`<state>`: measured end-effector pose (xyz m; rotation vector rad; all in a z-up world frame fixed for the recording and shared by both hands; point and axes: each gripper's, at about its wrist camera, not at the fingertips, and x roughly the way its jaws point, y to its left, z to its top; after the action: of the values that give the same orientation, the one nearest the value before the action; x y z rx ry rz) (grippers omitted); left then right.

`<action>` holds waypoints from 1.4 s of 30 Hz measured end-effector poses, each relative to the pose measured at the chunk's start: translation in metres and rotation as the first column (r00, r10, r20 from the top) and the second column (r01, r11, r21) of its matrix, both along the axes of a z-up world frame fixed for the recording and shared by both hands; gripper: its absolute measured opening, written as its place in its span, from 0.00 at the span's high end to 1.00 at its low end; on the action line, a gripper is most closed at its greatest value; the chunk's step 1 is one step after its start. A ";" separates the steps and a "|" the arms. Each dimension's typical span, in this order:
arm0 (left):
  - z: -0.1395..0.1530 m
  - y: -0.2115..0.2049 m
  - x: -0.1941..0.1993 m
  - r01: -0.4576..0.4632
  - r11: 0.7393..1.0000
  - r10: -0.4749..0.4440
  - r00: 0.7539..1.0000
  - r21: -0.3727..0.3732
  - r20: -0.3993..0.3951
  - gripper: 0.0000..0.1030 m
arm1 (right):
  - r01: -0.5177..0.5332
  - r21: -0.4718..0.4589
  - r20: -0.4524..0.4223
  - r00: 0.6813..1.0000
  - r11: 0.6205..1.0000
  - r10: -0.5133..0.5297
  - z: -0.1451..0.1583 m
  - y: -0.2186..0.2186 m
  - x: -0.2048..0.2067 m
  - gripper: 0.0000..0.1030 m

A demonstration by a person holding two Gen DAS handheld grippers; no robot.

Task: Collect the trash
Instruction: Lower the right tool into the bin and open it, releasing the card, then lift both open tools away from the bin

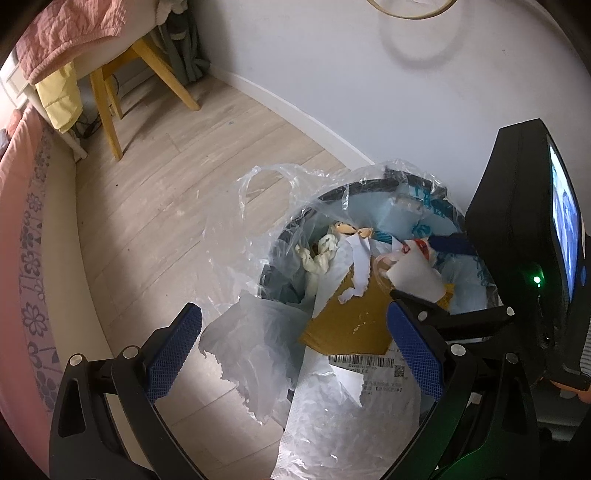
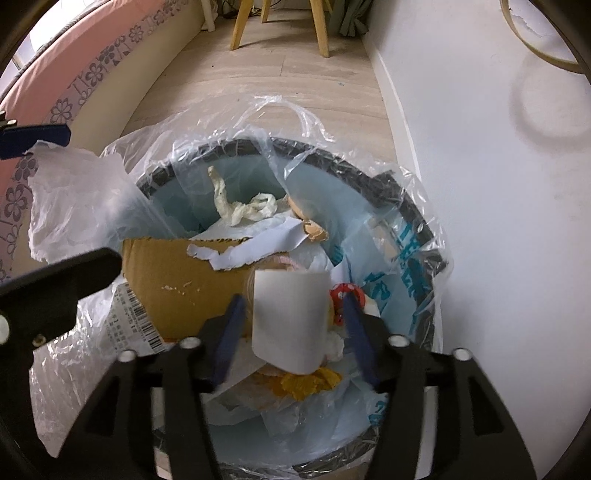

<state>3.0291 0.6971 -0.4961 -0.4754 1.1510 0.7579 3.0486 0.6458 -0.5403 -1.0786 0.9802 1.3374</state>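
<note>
A round dark-rimmed bin (image 2: 413, 206), lined with a clear plastic bag (image 2: 303, 122), stood on a pale wooden floor (image 1: 155, 192) against a white wall (image 2: 480, 147), and everything else is placed from it. Far to the bin's left ran a bed edge with pink flowered fabric (image 2: 66, 96), and beyond the bin stood a chair with yellow wooden legs (image 2: 280, 26). At the bin's left rim, the left tongs (image 1: 295, 343) stood wide, their blue pads clear of the torn white plastic wrapper (image 1: 258, 347) that lay draped between them over the rim. Inside the bin lay a brown cardboard piece (image 2: 177, 288) with a barcode label, twisted cream tissue (image 2: 243, 210) behind it, and torn white paper. Above the bin's right half, the right tongs (image 2: 291, 328) stood partly apart, with a curled white paper slip (image 2: 291, 317) between the pads, neither pad visibly pressing on it. A red-and-white scrap (image 2: 341, 293) showed just right of the slip.
</note>
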 end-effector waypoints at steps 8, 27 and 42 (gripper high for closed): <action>-0.002 0.003 -0.006 -0.008 1.000 0.008 1.000 0.000 -0.010 0.06 | -0.004 0.037 0.045 0.999 0.999 0.002 0.003 0.002 -0.005 0.13; 0.007 0.004 -0.008 -0.019 1.000 0.019 1.000 -0.008 0.003 0.06 | -0.038 0.094 0.088 0.996 0.995 0.029 0.010 -0.007 -0.009 0.07; 0.079 0.002 -0.008 -0.030 0.999 0.030 1.000 0.027 0.009 0.06 | -0.043 0.095 0.107 0.994 0.994 0.033 0.073 -0.017 0.004 0.07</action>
<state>3.0212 0.6991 -0.4169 -0.4735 1.1260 0.7957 3.0528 0.6283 -0.4676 -1.0868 0.8118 1.3316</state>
